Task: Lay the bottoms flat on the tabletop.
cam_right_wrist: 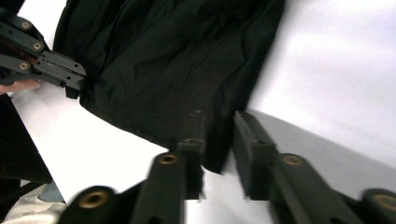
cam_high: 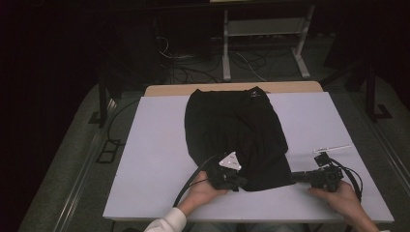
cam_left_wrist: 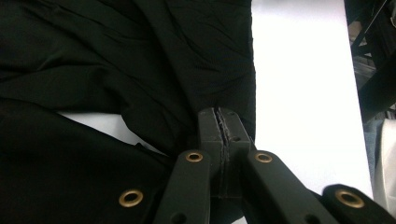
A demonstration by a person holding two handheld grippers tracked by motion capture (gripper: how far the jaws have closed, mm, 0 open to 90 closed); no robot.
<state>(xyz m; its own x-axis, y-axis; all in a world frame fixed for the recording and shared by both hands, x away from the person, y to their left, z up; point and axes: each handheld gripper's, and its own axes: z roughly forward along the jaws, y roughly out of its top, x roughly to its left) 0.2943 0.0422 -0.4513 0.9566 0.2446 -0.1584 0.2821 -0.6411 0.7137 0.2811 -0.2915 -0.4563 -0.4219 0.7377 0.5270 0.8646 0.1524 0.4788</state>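
Both tongs at near hem of black garment
Left tongs clamped on fabric; right tongs apart, hem corner between jaws.

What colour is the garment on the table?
Plain black garment, seen best in the high view.

- A black garment of thin, creased cloth lies mostly flat on the white surface.
- Its near hem sits pinched in the left claw, with one fold lifted beside it.
- Its near right corner lies between the right claw pads, which stand slightly apart.
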